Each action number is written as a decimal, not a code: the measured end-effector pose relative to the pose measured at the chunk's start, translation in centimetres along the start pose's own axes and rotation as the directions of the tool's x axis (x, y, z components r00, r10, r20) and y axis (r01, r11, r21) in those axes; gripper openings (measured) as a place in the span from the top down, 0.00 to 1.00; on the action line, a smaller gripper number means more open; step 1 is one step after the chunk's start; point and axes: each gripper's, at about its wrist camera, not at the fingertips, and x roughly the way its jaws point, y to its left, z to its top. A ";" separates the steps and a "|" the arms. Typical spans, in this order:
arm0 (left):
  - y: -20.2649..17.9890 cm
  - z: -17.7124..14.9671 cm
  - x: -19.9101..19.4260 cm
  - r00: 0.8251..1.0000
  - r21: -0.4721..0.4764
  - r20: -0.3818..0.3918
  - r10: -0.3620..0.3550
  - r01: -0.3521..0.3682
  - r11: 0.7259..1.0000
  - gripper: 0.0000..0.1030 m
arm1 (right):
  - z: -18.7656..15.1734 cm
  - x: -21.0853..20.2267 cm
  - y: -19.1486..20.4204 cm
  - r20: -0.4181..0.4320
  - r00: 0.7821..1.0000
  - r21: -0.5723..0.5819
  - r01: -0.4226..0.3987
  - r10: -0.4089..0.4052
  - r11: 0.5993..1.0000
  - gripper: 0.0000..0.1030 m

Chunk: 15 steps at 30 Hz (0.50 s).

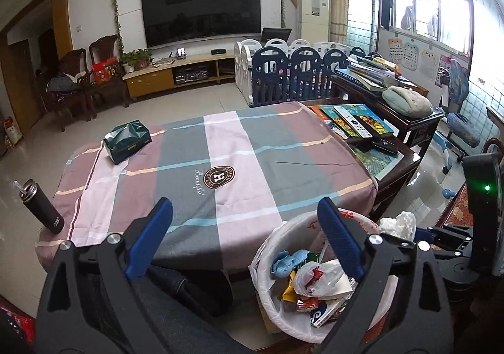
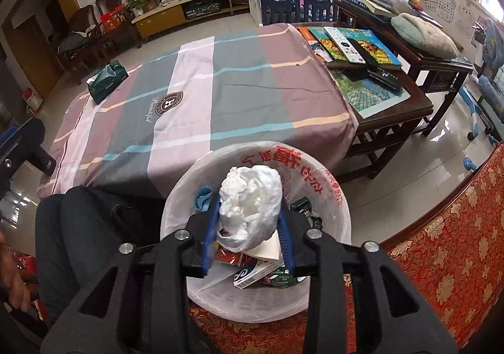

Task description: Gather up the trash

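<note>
A white bag-lined trash bin (image 2: 341, 212) stands on the floor by the near edge of the table, holding wrappers, a small carton and a blue cloth. Right above it my right gripper (image 2: 249, 207) is shut on a crumpled white plastic wad (image 2: 252, 199), its blue pads against both sides of the wad. My left gripper (image 1: 244, 206) is wide open with nothing between its fingers, hovering over the near table edge just left of the bin (image 1: 267, 246). In the left wrist view the wad (image 1: 398, 223) and the right gripper (image 1: 441, 234) show beyond the bin's right rim.
The striped tablecloth (image 1: 226, 146) carries a green tissue box (image 1: 127, 141). A black bottle (image 1: 42, 209) stands at the table's left corner. Books and remotes (image 1: 356, 124) lie on the dark wooden table to the right. A person's dark trousers (image 2: 78, 228) are left of the bin, a red patterned cushion (image 2: 441, 243) right.
</note>
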 end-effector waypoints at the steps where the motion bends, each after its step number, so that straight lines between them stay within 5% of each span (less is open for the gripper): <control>1: 0.4 -0.1 -0.3 1.000 -0.007 -0.002 0.004 -0.005 1.000 0.08 | 0.0 0.1 0.0 -0.005 1.000 0.008 -0.001 0.001 1.000 0.46; 3: 1.0 -0.2 -0.5 1.000 -0.021 -0.008 0.009 -0.010 1.000 0.07 | 0.0 -0.2 -0.2 0.001 1.000 0.034 0.009 -0.009 0.999 0.30; 10: 3.1 -0.6 -1.7 0.997 -0.072 -0.022 0.069 -0.071 0.995 0.04 | 0.7 -4.0 0.5 0.122 0.988 0.044 0.091 -0.096 0.995 0.07; 15: 4.9 -0.4 -2.8 0.995 -0.128 -0.035 0.093 -0.096 0.987 0.04 | 1.4 -8.0 2.9 0.257 0.957 -0.001 0.142 -0.136 0.990 0.04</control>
